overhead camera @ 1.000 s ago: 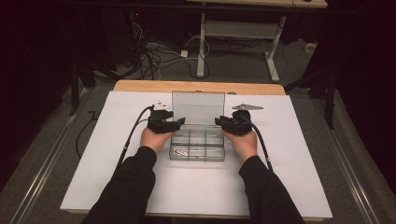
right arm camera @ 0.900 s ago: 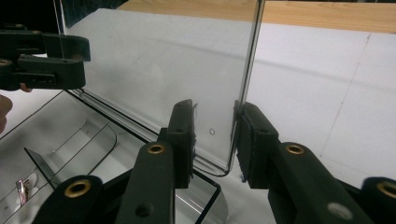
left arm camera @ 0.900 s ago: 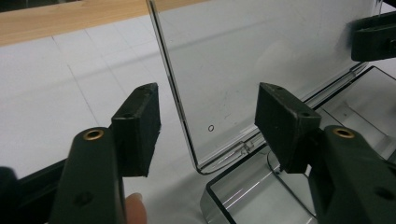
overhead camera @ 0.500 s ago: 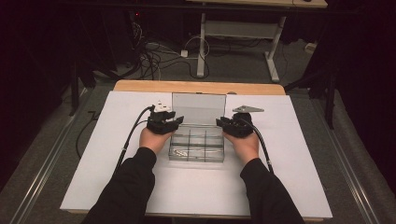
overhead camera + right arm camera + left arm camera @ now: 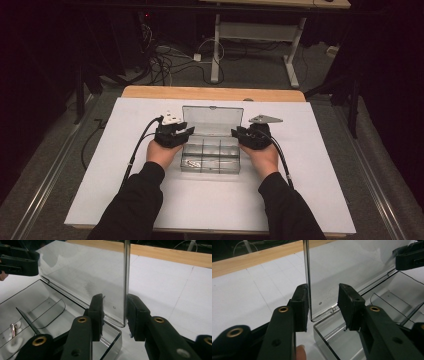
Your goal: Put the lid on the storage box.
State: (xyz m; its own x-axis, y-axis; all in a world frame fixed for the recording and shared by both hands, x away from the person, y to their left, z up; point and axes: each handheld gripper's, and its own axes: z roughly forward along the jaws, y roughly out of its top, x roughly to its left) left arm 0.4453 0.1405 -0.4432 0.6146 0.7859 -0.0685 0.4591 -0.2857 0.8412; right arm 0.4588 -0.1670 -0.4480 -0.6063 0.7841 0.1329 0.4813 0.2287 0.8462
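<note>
No readable brand or label anywhere. Clear compartment box (image 5: 210, 155) sat mid-table (image 5: 320, 200), its lid (image 5: 212, 120) standing upright at the far edge. Left tongs (image 5: 323, 303) straddled the lid's left edge, one pad touching, other off; they had just been closing. Right tongs (image 5: 115, 312) straddled the lid's right edge, not clamped, just opening slightly.

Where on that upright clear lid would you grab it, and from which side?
Grip the lid by its two upright side edges, low near the hinge, one gripper from each side. It stands nearly vertical as a thin flat panel, so each edge slips between jaws, as with the left gripper and right gripper. The box walls leave those edges free.
</note>
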